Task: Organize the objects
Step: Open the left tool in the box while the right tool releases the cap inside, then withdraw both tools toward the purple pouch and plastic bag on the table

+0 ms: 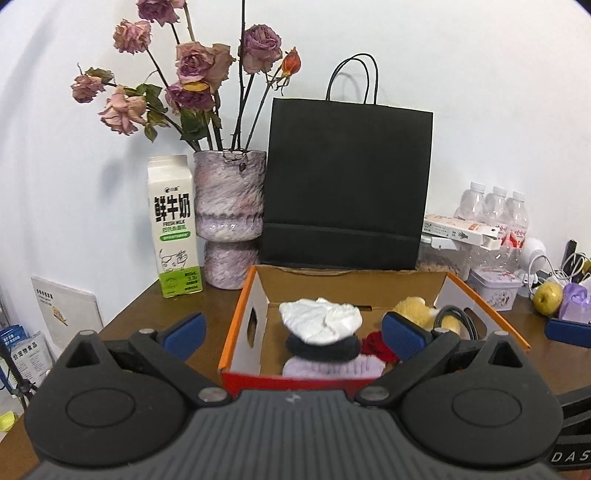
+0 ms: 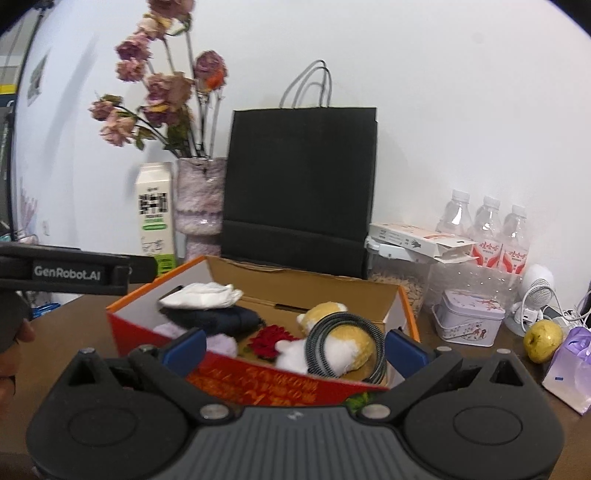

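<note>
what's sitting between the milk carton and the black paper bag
A fuzzy pink-purple vase holding dried roses stands between the milk carton and the black paper bag. Both wrist views show it, the left one most clearly.

Lilac cloth (image 1: 332,367) half hidden behind box wall (image 1: 291,380), rose heads (image 2: 166,7) cut off above

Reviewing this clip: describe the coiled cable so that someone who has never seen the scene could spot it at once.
Find the open orange-edged cardboard box in front of the black paper bag. At its right end lies a yellow and white plush toy; the grey braided cable is looped on it. It is the only ring-shaped, non-fabric thing in the box.
</note>
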